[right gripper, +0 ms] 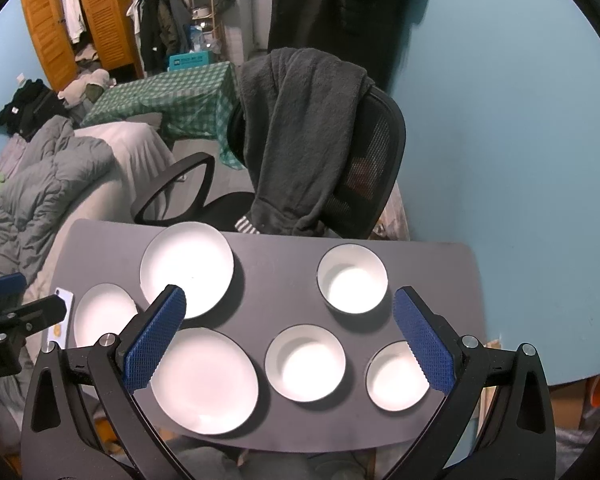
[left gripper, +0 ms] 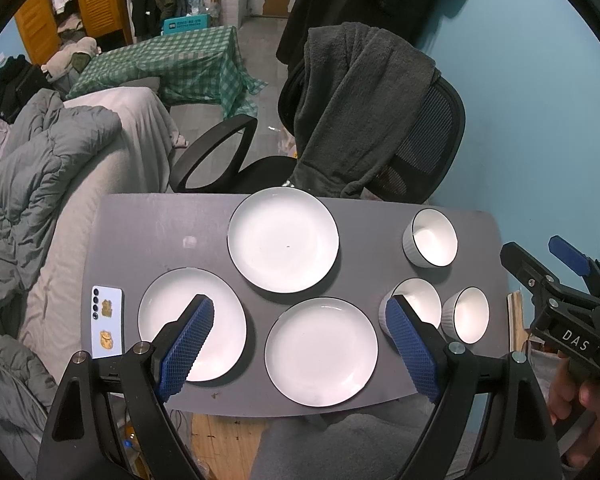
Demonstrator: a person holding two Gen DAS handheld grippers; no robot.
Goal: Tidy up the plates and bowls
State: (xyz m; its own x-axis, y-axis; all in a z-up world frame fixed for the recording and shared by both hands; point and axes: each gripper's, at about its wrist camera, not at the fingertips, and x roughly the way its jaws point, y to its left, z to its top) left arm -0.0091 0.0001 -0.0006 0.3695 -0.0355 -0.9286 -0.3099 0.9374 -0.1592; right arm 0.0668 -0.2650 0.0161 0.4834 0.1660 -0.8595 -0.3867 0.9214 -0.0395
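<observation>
White glazed crockery with thin dark rims lies spread over the grey table (left gripper: 140, 236): three plates and three bowls, none stacked yet. Seen from the left wrist, the plates sit at 12 o'clock (left gripper: 283, 239), 9 o'clock (left gripper: 228, 312) and 6 o'clock (left gripper: 321, 351) of the group, while the bowls (right gripper: 352, 279) cluster toward 3 o'clock, two of them nearly touching. Both claws hang above the table with nothing in them, the left gripper (left gripper: 300, 348) and the right gripper (right gripper: 288, 340) each spread wide. The ware looks stiff, slick and breakable, moderately heavy, so I judge each piece best pinched across its rim, a plate at its near edge, a bowl over its wall, then set down gently to avoid chipping.
</observation>
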